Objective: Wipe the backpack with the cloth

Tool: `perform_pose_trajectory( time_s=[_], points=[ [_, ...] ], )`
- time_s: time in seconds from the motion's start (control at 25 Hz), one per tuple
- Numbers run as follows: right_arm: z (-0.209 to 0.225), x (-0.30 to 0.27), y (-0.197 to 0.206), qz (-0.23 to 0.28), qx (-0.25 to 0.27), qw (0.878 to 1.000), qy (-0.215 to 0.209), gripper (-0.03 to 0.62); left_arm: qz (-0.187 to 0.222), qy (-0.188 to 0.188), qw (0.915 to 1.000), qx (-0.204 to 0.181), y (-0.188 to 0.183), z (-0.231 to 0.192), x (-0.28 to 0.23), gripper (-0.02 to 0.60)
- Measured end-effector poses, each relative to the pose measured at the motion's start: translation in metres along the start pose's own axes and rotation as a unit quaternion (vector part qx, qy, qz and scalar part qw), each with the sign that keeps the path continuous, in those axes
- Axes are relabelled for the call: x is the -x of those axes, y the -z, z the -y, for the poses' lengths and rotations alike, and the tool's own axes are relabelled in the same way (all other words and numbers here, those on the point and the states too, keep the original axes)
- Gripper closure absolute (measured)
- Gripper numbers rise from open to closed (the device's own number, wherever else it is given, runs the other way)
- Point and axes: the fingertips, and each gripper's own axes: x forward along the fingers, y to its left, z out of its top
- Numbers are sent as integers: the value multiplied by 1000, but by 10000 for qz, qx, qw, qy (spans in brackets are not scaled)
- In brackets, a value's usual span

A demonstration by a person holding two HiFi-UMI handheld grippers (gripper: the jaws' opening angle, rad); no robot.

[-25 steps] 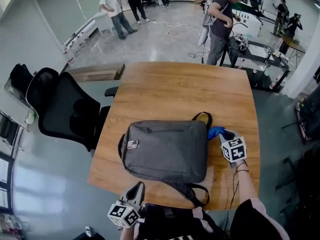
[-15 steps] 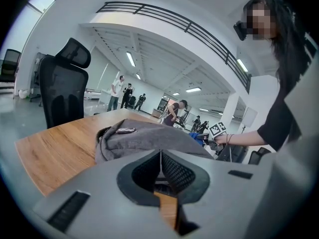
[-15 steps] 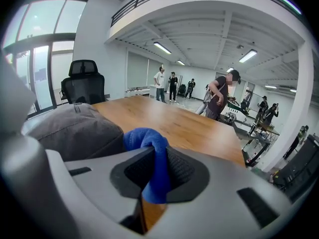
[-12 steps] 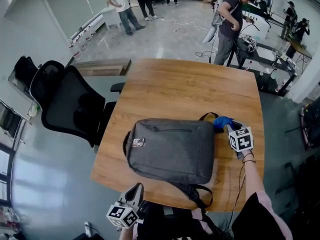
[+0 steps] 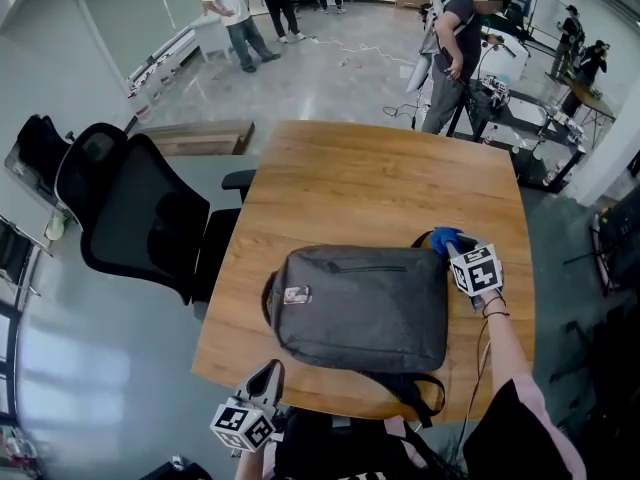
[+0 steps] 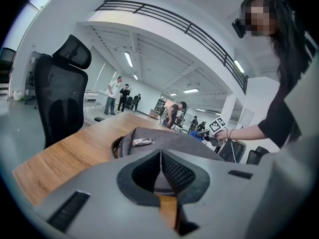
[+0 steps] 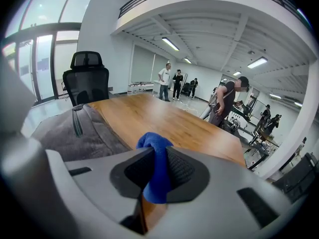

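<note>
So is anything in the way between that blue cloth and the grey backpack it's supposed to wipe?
Nothing visible is. The right gripper, shut on the blue cloth, is right beside the far right corner of the backpack, with no other object between them.

A grey backpack (image 5: 365, 308) is laid flat on the near half of a wooden desk (image 5: 375, 173), with a zip line along its far side and a small tag (image 5: 296, 294) near its left end. A blue cloth (image 5: 444, 238) is seen at the tip of the right tool (image 5: 455, 251), against the backpack's far right corner. The left tool (image 5: 268, 376) is held at the desk's near edge, apart from the backpack. A black office chair (image 5: 140, 218) is placed left of the desk. Several people (image 5: 232, 13) are seen standing on the floor beyond.
</note>
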Motion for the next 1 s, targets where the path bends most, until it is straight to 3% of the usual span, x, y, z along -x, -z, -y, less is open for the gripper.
perform_pose_trajectory(
  time_s=[0.48,0.72,1.0],
  points=[
    [-115,-57,-79,-415,720,9947,-609,531,92,115,9999,35,-37,-98,5,580],
    [-181,-87,-115,-653,1637,9791,-1014,531,82,190,9998,52,-46,-135,5,580],
    [-262,-111,-160,-592,1965,9656,-1595,531,166,187,9996,151,-55,-162,9,581]
  ],
)
